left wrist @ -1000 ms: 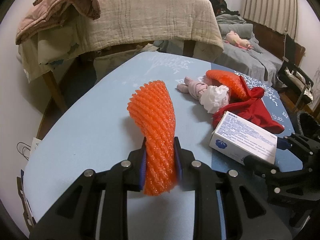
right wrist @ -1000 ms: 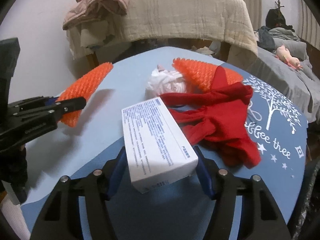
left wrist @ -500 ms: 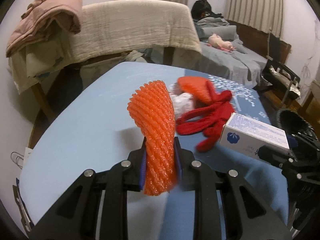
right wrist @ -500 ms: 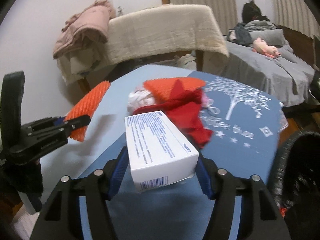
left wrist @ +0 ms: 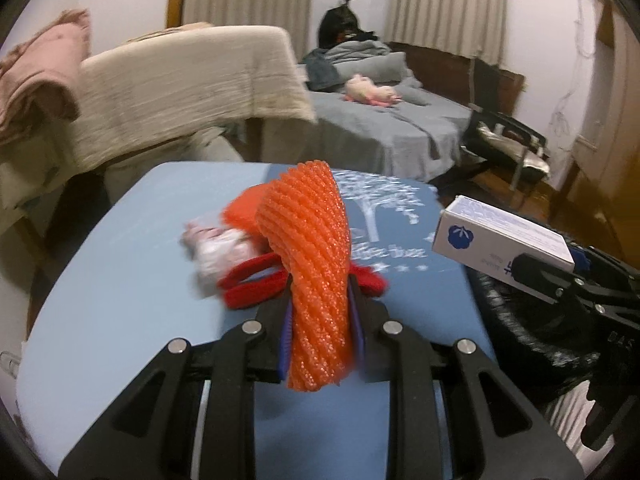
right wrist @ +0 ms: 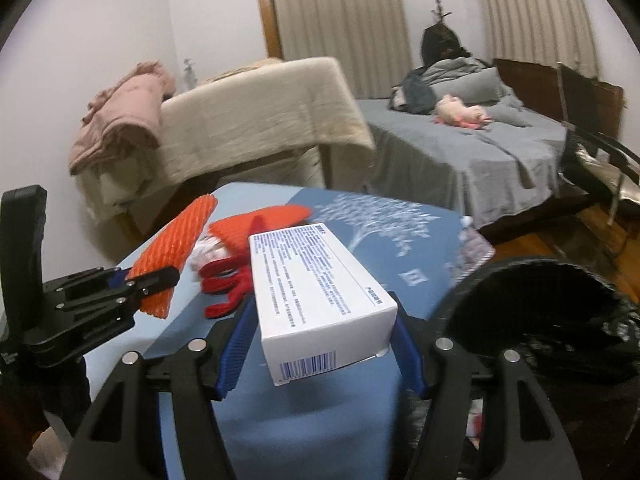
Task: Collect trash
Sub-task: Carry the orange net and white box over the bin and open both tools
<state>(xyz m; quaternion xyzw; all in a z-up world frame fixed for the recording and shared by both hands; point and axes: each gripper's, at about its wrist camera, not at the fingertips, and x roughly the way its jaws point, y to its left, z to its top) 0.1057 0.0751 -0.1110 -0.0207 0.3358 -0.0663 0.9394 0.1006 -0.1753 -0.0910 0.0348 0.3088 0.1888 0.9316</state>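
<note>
So I've got both hands full right now. My right hand-held gripper (right wrist: 320, 344) is clamped across a white box (right wrist: 320, 292), jaws fairly wide because the box is wide, and it's up off the desk (right wrist: 304, 432) just beside the black bin (right wrist: 532, 312) at the desk's right edge. My left hand-held gripper (left wrist: 320, 344) is squeezed nearly closed on an orange foam net (left wrist: 312, 272), the fruit-wrap kind, which sticks up past the fingers over the near part of the desk.

What worries me: the box is only pinched at its back end, so most of it hangs forward. Tip it too fast and I'd guess it pivots out and lands on the floor instead of in the bin. The net is squishy and could creep out of the grip too.

Further back, toward the far edge, there's a second orange net (right wrist: 264, 220), some red cloth (right wrist: 224, 280) and a crumpled tissue (left wrist: 216, 252), all left to grab.

Writing: the box has a barcode and blue print too small to read; the desk cover's script under a white tree is too blurred to make out.
</note>
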